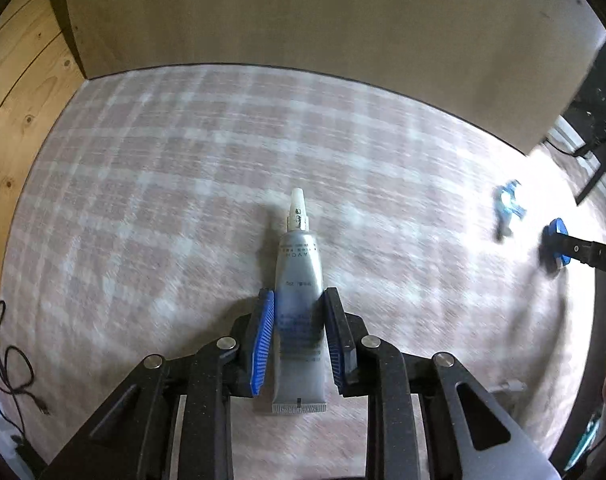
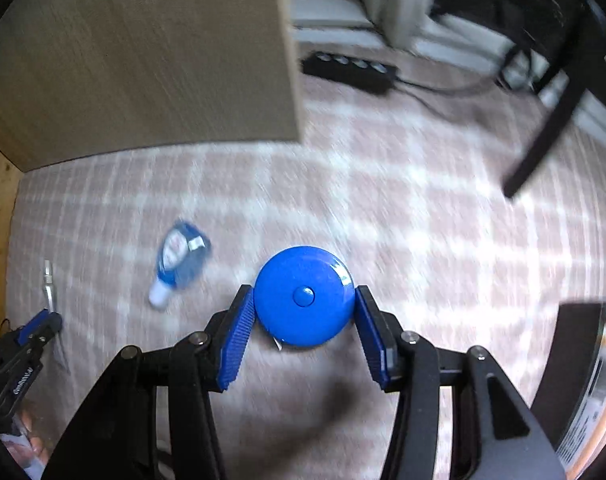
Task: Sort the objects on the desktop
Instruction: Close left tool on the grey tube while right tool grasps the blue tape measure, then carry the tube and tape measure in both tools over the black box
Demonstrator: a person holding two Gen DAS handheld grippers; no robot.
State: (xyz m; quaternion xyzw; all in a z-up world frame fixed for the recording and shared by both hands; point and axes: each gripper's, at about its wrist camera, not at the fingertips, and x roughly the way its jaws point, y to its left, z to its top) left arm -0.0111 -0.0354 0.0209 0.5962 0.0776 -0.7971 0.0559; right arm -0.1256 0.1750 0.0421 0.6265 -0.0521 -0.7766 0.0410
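Your left claw (image 1: 299, 316) grips the silver tube (image 1: 299, 304); your right claw (image 2: 303, 312) clamps the blue disc (image 2: 303, 296). Both are lifted, unsorted; the small bottle (image 2: 181, 260) still lies on the checked cloth (image 2: 423, 240).

The tube (image 1: 299, 320) looked like soft plastic with a silvery satin sheen, its cap (image 1: 297, 200) translucent. The round blue case (image 2: 304, 295) was hard, glossy plastic — smooth all over. The checked cloth (image 1: 183, 184) beneath looked matt and woven; the ribbed blue pads (image 2: 235, 344) looked rubbery.
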